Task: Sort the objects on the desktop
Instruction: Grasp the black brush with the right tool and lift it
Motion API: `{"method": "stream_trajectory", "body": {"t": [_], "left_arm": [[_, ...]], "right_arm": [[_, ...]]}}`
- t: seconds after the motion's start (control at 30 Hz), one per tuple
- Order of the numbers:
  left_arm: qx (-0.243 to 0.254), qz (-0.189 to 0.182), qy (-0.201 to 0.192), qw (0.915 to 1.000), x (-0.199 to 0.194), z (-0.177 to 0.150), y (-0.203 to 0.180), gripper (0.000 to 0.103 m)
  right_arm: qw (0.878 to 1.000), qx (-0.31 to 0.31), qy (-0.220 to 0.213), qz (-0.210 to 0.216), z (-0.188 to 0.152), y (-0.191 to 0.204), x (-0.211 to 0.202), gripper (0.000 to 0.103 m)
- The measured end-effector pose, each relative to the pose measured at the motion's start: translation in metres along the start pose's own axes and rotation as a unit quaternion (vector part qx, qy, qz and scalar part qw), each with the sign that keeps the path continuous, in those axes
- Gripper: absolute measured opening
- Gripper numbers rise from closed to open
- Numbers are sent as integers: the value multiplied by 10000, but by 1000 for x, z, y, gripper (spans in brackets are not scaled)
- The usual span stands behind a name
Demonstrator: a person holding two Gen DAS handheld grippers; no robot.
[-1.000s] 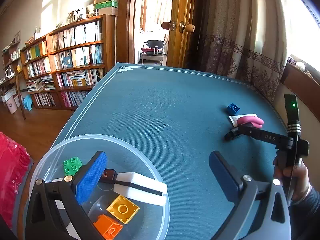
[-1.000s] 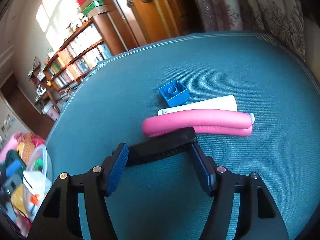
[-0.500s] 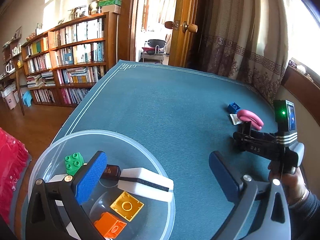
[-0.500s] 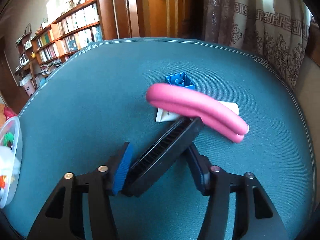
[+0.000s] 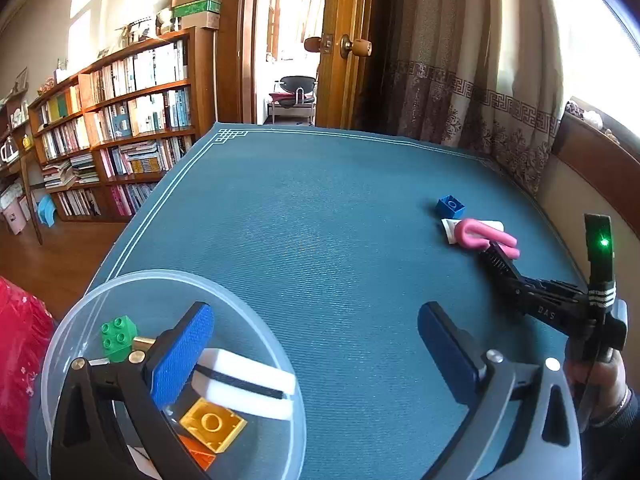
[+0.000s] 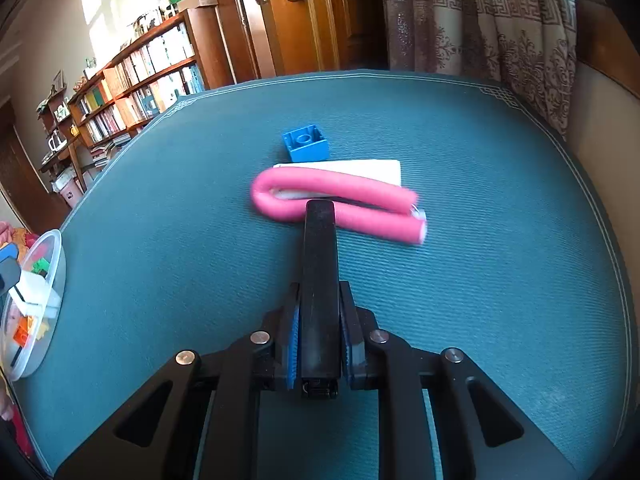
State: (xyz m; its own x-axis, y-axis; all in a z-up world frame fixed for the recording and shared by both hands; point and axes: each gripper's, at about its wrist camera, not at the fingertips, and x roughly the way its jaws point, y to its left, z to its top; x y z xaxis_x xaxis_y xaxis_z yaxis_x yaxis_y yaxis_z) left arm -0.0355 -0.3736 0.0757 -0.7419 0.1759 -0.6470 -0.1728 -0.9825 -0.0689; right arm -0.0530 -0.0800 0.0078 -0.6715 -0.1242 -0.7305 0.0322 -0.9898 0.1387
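Indoors, a teal-covered worktop [image 5: 320, 220] faces bookshelves [image 5: 120, 128] and a wooden door [image 6: 304, 16]; right hand-held gripper [image 6: 318, 344] pinches a black brush [image 6: 319, 280], left hand-held gripper [image 5: 316, 344] spread above a clear bowl [image 5: 256, 320].

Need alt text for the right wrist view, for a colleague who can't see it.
The right tongs are shut on a black comb whose tip reaches a bent pink foam roller on the blue-green table. Behind lie a white tube and a blue block.

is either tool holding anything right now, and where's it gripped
The right tool is shut on a black comb, gripping it at its near end. The left tool is open and holds nothing.
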Motion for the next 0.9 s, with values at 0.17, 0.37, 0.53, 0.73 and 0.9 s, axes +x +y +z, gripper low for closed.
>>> {"method": "stream_trajectory", "body": {"t": [0.17,0.37,0.53,0.73,0.9], "left_arm": [[272,-181,31,9995,9,8,-30,102],[821,-358,12,9960,29,25,-77,102],[1026,-733,188,9918,60,41,-111,102],[1235,-853,230,9884,93,53,-137,102],[1258,-1005,283,9865,118,64,-143,102]], "right_arm": [[9999,69,-21,-105,-10,-20,-12,18],[9993,279,-127,-197,-19,-46,-20,18],[9983,557,-187,33,-19,-60,-21,18],[9968,758,-251,25,-20,-65,-24,18],[9957,878,-295,-36,-21,-69,-23,18]]}}
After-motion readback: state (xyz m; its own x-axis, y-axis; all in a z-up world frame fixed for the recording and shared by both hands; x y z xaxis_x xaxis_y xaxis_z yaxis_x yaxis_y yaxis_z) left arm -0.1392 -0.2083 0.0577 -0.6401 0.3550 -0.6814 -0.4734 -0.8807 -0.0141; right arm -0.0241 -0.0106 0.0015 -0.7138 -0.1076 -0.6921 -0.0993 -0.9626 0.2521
